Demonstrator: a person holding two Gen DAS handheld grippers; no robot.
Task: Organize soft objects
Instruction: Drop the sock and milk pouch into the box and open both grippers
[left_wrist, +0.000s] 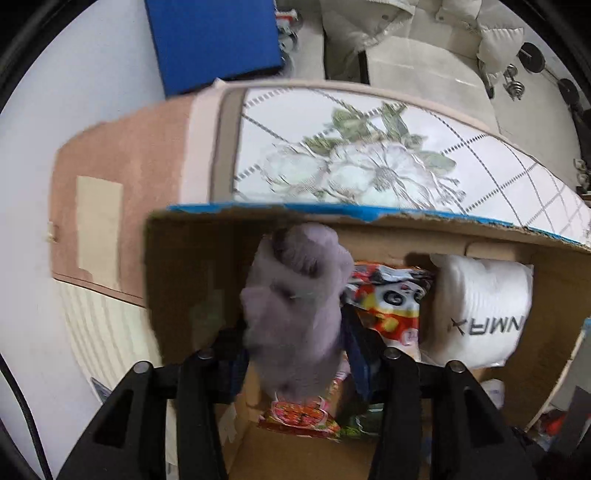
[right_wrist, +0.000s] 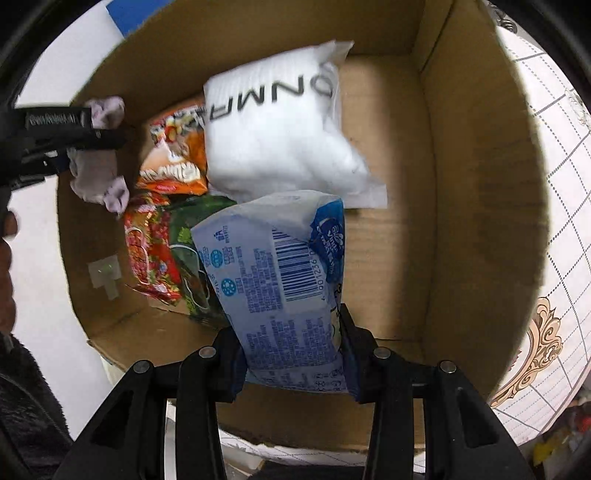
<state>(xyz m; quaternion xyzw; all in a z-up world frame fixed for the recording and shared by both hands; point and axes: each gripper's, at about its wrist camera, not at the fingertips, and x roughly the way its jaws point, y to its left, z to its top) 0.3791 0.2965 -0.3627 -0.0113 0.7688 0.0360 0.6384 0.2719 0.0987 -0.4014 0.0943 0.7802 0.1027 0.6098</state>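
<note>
An open cardboard box (right_wrist: 461, 184) holds a white pillow pack with black letters (right_wrist: 277, 140) and several bright snack bags (right_wrist: 159, 229). My right gripper (right_wrist: 291, 332) is shut on a blue-and-white tissue pack (right_wrist: 273, 258), which hangs inside the box above its floor. My left gripper (left_wrist: 295, 332) is shut on a lilac soft cloth (left_wrist: 295, 288) just inside the box's left wall (left_wrist: 184, 266). The right wrist view shows that cloth (right_wrist: 96, 173) bunched around the left fingers. The pillow pack (left_wrist: 480, 306) and a panda snack bag (left_wrist: 391, 299) lie beyond it.
The box sits against a mattress with a floral quilted top (left_wrist: 369, 155) and pink side. Behind it are a blue panel (left_wrist: 210, 40), a white padded jacket (left_wrist: 406, 22) and dumbbells (left_wrist: 517, 85). A person's hand and dark sleeve (right_wrist: 7, 258) are at the left edge.
</note>
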